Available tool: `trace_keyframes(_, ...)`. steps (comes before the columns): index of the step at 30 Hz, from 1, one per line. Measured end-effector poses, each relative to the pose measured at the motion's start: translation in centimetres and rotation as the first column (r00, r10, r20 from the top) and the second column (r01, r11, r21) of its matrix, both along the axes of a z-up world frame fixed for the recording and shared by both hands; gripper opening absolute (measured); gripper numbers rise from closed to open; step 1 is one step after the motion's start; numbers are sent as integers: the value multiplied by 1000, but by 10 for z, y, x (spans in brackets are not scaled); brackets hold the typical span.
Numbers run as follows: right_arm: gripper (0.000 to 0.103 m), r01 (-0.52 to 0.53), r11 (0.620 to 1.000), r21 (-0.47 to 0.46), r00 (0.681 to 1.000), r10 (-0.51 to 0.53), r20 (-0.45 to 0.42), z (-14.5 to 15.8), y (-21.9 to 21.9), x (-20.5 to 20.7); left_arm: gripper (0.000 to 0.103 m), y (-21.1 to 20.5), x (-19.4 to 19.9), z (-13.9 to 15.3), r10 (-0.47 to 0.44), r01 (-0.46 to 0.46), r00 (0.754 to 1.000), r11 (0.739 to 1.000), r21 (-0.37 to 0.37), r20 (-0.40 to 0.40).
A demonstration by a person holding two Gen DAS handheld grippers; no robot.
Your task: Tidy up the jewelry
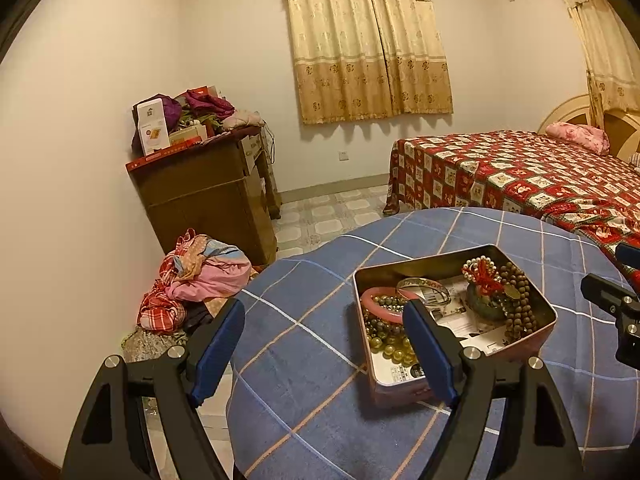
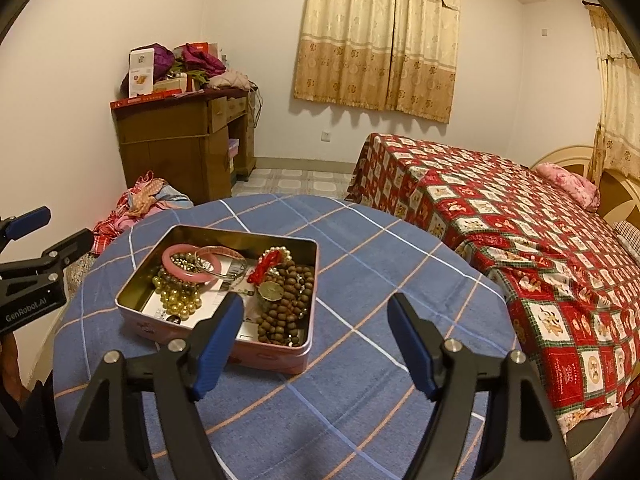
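Observation:
A pink metal tin [image 1: 548,312] [image 2: 136,280] sits open on a round table with a blue plaid cloth [image 1: 312,304] [image 2: 380,256]. In it lie a pink bangle [image 1: 374,302] [image 2: 176,265], a silver bangle [image 1: 424,286] [image 2: 224,254], gold pearl beads [image 1: 394,348] [image 2: 178,296], brown wooden beads [image 1: 520,300] [image 2: 284,308] and a red-tasselled piece [image 1: 482,274] [image 2: 268,264]. My left gripper [image 1: 328,320] is open and empty, left of the tin; its right finger overlaps the tin's near edge. My right gripper [image 2: 316,316] is open and empty, just right of the tin.
A bed with a red patterned cover [image 1: 520,176] [image 2: 500,216] stands to the right. A brown cabinet piled with clothes and boxes [image 1: 208,192] [image 2: 176,140] stands at the left wall. A heap of clothes [image 1: 192,280] [image 2: 140,200] lies on the floor beside it.

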State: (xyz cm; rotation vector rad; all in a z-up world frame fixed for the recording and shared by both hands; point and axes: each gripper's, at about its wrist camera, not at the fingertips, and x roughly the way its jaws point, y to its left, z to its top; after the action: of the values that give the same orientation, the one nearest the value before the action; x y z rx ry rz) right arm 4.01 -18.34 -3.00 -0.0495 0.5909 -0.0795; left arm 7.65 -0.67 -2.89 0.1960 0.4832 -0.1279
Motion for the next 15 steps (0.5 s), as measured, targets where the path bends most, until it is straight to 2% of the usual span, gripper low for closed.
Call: trace_keyframes(15, 78, -3, 1000, 0, 1000, 3, 9, 3, 1, -3, 81, 0, -2, 1, 3, -3, 1000, 1000, 3, 3)
